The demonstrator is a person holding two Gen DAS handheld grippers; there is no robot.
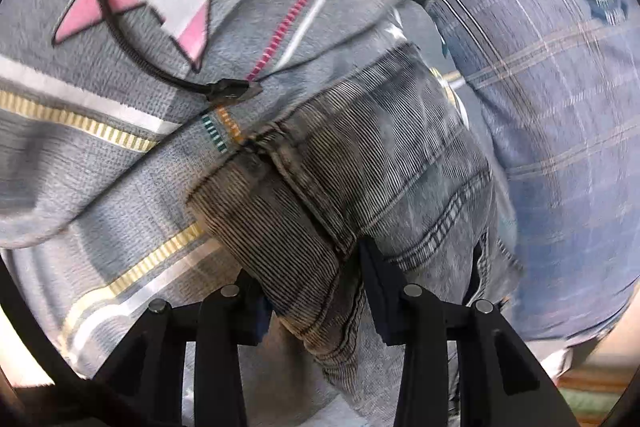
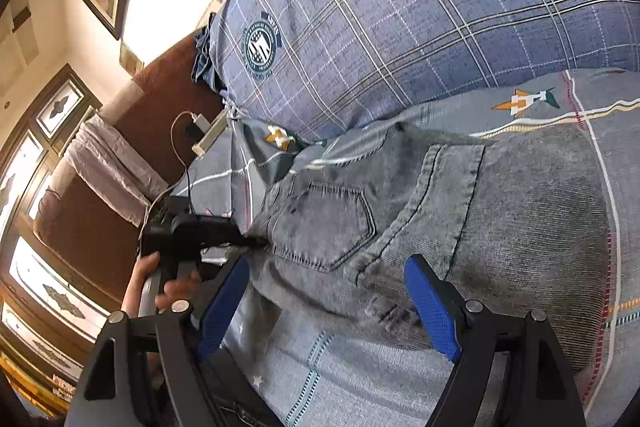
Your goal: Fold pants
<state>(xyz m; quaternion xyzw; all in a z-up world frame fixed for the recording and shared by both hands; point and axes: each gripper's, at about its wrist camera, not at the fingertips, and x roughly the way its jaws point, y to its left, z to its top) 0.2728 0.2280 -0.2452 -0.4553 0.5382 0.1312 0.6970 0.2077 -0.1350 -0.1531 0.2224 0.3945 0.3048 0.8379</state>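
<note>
two grippers work at grey jeans (image 2: 460,227) lying on a patterned bedsheet (image 1: 80,163). the left gripper (image 1: 308,287) is clenched on the jeans' folded edge; the right gripper (image 2: 328,311) is released, straddling denim near the bed's side. a plaid pillow (image 2: 420,7) crowds the far edge; its round crest's lettering is unreadable.

left gripper (image 1: 312,283): black linkage arms, silver rivets | right gripper (image 2: 326,311): black frame, blue ribbed pads (image 2: 430,311) inside its tips, silver rivets
</note>
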